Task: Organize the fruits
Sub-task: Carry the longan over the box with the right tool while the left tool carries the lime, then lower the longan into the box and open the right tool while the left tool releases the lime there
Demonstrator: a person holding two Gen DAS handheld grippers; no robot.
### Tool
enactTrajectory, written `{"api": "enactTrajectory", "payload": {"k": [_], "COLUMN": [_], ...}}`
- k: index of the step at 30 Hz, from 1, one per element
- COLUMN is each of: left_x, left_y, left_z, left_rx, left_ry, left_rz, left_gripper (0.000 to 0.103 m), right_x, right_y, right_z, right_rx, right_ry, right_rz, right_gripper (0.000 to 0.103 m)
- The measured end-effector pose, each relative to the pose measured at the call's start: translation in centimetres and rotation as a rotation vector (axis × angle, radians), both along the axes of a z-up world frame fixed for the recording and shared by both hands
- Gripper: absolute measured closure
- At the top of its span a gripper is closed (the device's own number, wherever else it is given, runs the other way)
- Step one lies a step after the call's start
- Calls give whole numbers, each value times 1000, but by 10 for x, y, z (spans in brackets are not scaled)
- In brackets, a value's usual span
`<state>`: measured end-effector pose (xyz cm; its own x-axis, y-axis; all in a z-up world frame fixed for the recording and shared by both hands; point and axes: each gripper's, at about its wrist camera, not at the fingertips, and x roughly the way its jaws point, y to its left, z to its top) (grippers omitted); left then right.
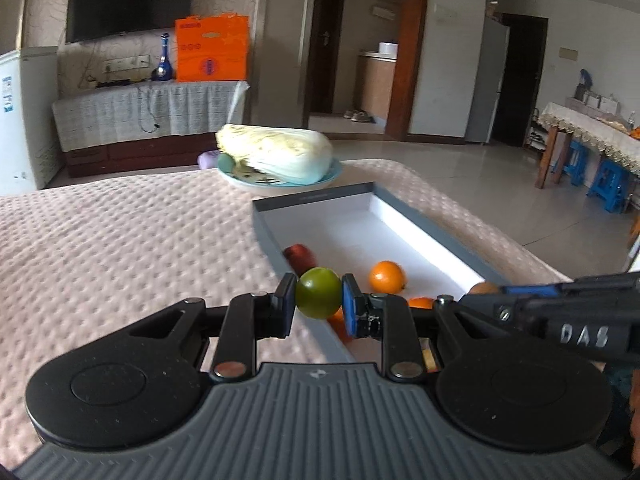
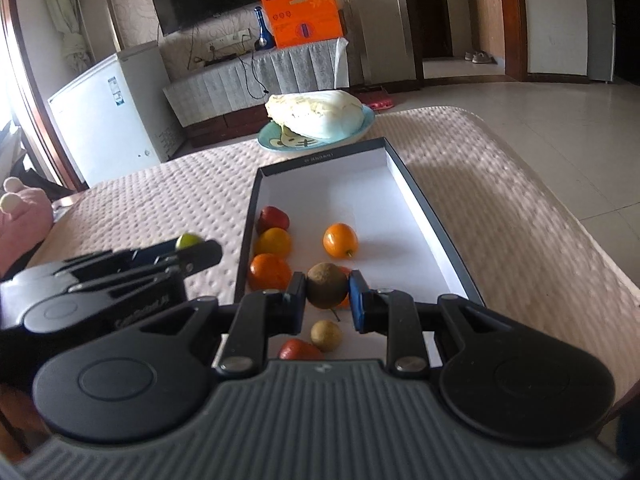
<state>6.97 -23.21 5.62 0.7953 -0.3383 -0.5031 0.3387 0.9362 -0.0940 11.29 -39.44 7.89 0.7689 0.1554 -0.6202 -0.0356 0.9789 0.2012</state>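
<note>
My left gripper (image 1: 319,305) is shut on a green lime (image 1: 318,298) and holds it above the near left rim of the grey box (image 1: 260,222). The lime also shows in the right wrist view (image 2: 188,240). My right gripper (image 2: 327,300) is shut on a brown round fruit (image 2: 327,285) above the box's near end. The white-lined box (image 2: 416,192) holds a red fruit (image 2: 273,219), several oranges (image 2: 340,239) and a small brown fruit (image 2: 326,335). The right gripper (image 1: 492,290) shows in the left wrist view with the brown fruit (image 1: 483,288).
A cabbage (image 2: 320,114) lies on a blue plate (image 2: 272,140) behind the box, on the pink quilted table cover (image 1: 120,248). A white freezer (image 2: 108,112) and TV stand are beyond the table. A pink soft toy (image 2: 20,216) is at the left edge.
</note>
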Motion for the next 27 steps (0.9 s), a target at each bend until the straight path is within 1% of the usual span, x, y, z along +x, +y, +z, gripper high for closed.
{"api": "enactTrajectory", "payload": {"k": [5,8,10,13,20,27], "left_x": [8,11,15,26,39,34], "left_y": [-16,-24,-28,-32,-43,-43], "left_z": [-6,-8,-10,-14,-29,-27], "left_rx": [-7,-26,-31,-58,-32,-6], "left_ry": [10,9,14,45,71,51], "left_rz": [-51,-78,-78,-82,-83,-47], "left_gripper": [75,75,75,75,75,74], "right_x": [4,5,6,8,13,18], "right_y": [-4,-4,-4,-8,-13,-8], "right_z": [-5,-7,-8,-11,-18,-23], "right_rx": [0,-9,-19,-13,-25,-59], "right_ry": [25,34,39,59,81,91], "right_rz": [-27,-33,-42,-61,-108,-129], "right_gripper": [77,77,77,77,77,77]}}
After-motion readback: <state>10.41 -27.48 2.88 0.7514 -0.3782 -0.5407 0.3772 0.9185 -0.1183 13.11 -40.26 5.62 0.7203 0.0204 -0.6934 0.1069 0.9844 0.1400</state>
